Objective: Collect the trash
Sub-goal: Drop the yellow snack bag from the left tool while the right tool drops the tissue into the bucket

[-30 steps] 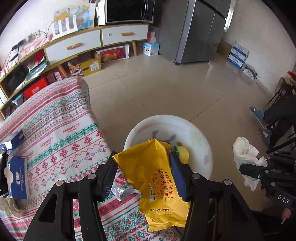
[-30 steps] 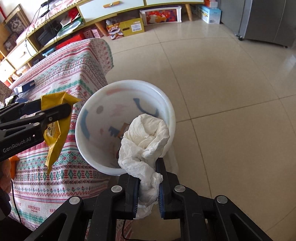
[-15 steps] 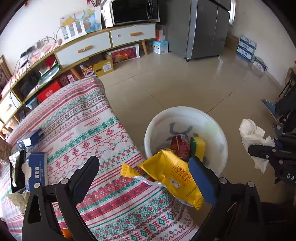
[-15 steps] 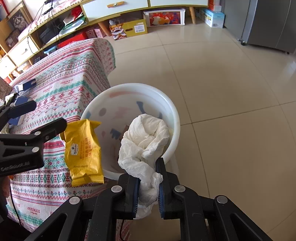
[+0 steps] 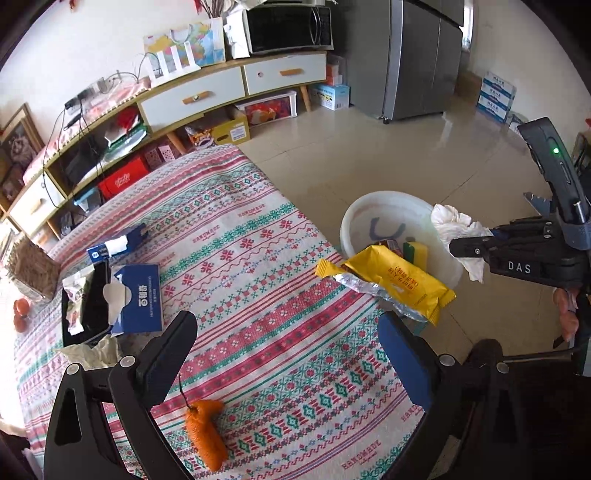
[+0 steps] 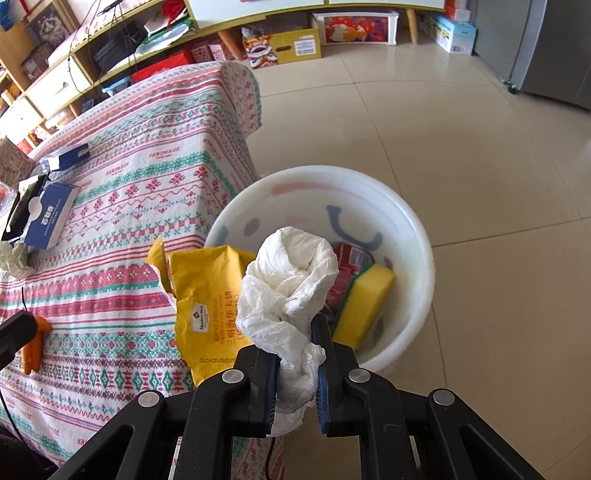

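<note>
Trash collection is partly complete: the white bin (image 6: 413,236) contains a sponge (image 6: 364,302), the yellow wrapper (image 6: 207,291) lies across its rim, the right gripper (image 6: 295,373) clamps crumpled tissue (image 6: 291,280), and the left gripper (image 5: 286,354) is spread wide and empty.

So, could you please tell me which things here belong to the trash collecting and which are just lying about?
Job: white bin; yellow wrapper; crumpled tissue in the right tool; open left tool.

Lying about: blue tissue box; orange toy; microwave; fridge.
</note>
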### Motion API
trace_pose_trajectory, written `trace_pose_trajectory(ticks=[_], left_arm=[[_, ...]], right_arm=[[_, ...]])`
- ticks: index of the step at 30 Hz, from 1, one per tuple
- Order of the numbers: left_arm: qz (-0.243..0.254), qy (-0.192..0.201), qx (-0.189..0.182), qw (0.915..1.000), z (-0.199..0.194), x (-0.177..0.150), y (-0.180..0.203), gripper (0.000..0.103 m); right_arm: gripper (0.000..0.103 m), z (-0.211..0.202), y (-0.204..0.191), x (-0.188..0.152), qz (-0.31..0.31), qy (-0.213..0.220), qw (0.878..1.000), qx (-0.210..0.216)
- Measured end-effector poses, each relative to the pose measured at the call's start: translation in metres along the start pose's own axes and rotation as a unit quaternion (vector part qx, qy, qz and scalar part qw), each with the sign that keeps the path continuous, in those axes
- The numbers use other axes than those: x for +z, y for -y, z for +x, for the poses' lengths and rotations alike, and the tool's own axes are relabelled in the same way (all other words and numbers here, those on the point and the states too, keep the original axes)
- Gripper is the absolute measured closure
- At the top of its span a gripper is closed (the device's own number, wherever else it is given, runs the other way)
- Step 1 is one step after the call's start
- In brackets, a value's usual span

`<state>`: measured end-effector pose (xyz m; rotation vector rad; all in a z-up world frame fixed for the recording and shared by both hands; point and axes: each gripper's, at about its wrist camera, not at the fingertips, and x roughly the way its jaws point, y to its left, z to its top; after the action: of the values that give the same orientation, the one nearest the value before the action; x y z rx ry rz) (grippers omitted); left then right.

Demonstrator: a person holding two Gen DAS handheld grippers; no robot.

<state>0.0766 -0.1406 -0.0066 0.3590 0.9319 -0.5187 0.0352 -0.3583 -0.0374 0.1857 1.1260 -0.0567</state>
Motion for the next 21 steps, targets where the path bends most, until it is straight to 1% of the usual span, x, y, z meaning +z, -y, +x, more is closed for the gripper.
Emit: trace_pose_trajectory(ticks=[2,3,5,7,8,9,12,15,21], left_arm=[[-0.007,0.002,0.001,1.0000,-0.002,-0.008,-0.010,0.004],[-0.011,0.004,0.002,0.9999,-0.003,-0.010,-0.014,0.004],[-0.020,0.004,0.001,0.9998,-0.002,-0.015,-0.021,0.004],[-0.028,-0.002,-0.008,0.9996,-0.001,-0.017,-0.028,0.004],[-0.030,-0.003,-0.012,0.9995,-0.002,-0.018,-0.030,0.004],[-0.031,-0.002,-0.015,0.9994,-0.003,-0.018,-0.032,0.004],[-0.033,0.000,-0.016,0.9993,-0.006,-0.020,-0.038,0.004],[-0.040,-0.004,-0.017,0.9991,-0.006,-0.021,-0.045,0.004],[-0.050,-0.009,-0.016,0.9986,-0.006,-0.025,-0.058,0.004]], right_arm=[[0.088,0.006,-0.004,0.002,-0.001,-0.004,1.000,-0.006],[0.085,0.010,-0.005,0.004,0.000,-0.007,1.000,-0.008],[0.085,0.016,-0.005,0.006,0.004,-0.012,1.000,-0.019],[0.064,0.021,-0.005,0.009,0.008,-0.015,0.999,-0.033],[0.044,0.023,-0.003,0.010,0.015,-0.018,0.999,-0.036],[0.036,0.024,-0.002,0.010,0.023,-0.018,0.999,-0.034],[0.036,0.024,-0.004,0.013,0.030,-0.017,0.999,-0.022],[0.031,0.025,-0.018,0.012,0.011,-0.021,1.000,-0.014],[0.029,0.034,-0.052,0.010,-0.032,-0.037,0.999,0.010]])
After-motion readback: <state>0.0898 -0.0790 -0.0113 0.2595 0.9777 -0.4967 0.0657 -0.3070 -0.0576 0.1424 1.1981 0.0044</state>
